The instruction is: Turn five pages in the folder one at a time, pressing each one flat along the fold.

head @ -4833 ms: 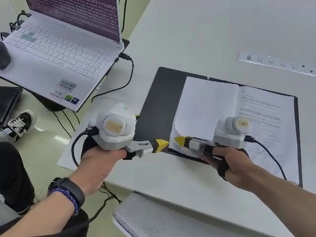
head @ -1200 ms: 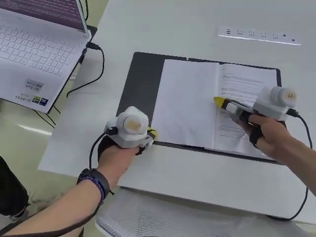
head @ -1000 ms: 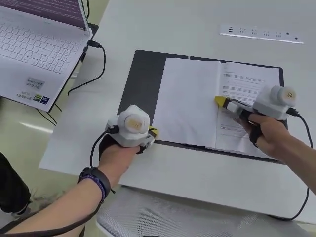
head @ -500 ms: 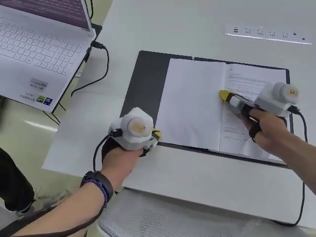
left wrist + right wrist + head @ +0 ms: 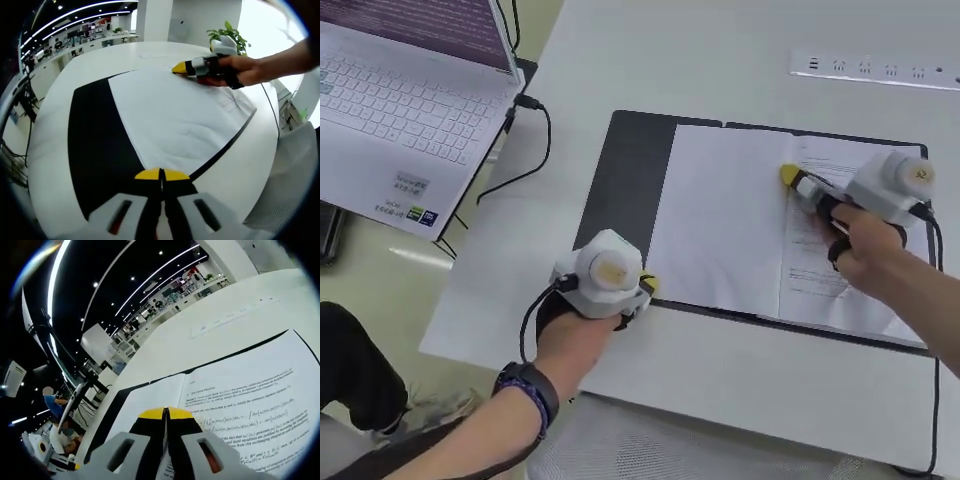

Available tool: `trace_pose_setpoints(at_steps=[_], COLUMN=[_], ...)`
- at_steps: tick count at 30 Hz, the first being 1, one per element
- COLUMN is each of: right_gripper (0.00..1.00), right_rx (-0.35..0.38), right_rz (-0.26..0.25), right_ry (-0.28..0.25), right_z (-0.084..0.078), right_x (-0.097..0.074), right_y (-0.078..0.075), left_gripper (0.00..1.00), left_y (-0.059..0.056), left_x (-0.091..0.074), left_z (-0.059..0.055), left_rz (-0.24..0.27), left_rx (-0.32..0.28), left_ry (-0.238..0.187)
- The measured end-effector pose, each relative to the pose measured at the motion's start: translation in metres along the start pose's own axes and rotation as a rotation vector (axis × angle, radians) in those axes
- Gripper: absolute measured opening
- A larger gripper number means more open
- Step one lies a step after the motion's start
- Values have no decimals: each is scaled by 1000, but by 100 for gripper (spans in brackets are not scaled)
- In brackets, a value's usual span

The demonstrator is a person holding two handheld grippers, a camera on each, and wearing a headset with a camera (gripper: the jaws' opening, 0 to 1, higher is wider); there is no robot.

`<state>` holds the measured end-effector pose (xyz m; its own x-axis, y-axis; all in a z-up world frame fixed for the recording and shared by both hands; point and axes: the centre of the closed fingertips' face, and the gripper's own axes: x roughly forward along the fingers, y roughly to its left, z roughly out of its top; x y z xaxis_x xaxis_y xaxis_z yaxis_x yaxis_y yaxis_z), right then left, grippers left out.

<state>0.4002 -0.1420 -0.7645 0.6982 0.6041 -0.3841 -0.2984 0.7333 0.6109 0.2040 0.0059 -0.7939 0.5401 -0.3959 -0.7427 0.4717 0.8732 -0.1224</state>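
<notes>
— Where do we have the folder (image 5: 632, 170)?

— It lies open and flat on the white bench (image 5: 720, 50). Its black inside cover is on the left, a blank page (image 5: 720, 220) lies across the middle, and a printed page (image 5: 825, 275) is on the right.

— And our right claw (image 5: 788, 177)?

— Its yellow tips are closed together with nothing between them. They sit at the fold where the blank page meets the printed one, towards the far end. We cannot tell whether they press the paper or hang just above it.

— The left claw (image 5: 161, 174)?

— Closed too, and empty. It is at the folder's near edge, where the blank page's near left corner meets the black cover. It is well apart from the right claw, with the blank page between them.

— What do we see around the folder?

— An open laptop (image 5: 390, 120) to the left of the bench, with a black cable (image 5: 525, 165) running from it over the bench's left side. A power strip (image 5: 875, 72) lies beyond the folder's far edge.
</notes>
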Motion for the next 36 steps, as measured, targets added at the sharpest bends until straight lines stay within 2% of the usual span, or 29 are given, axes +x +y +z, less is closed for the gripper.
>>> trace_pose_setpoints(at_steps=[8,12,17,22,27,31,32,36], right_gripper=[0,0,0,0,0,0,0,0], right_rx=[-16,18,16,22,10,-67,-77,-74], right_rz=[-21,-36,-42,-44,-30,16,21,37], right_ry=[5,-24,-49,-51,-36,10,15,22], right_z=[16,25,32,38,37,25,24,18], right_x=[15,21,27,34,39,30,32,24], right_y=[2,-3,-7,-10,-19,-9,-12,-6], left_gripper=[0,0,0,0,0,0,0,0], left_y=[0,-1,0,0,0,0,0,0], left_x=[0,0,0,1,1,0,0,0], left_z=[0,0,0,0,0,0,0,0], left_rz=[-1,-2,-1,-6,-11,-8,-7,-6], left_rx=[9,9,5,5,8,-1,0,-4], left_ry=[9,11,12,20,20,26,27,26])
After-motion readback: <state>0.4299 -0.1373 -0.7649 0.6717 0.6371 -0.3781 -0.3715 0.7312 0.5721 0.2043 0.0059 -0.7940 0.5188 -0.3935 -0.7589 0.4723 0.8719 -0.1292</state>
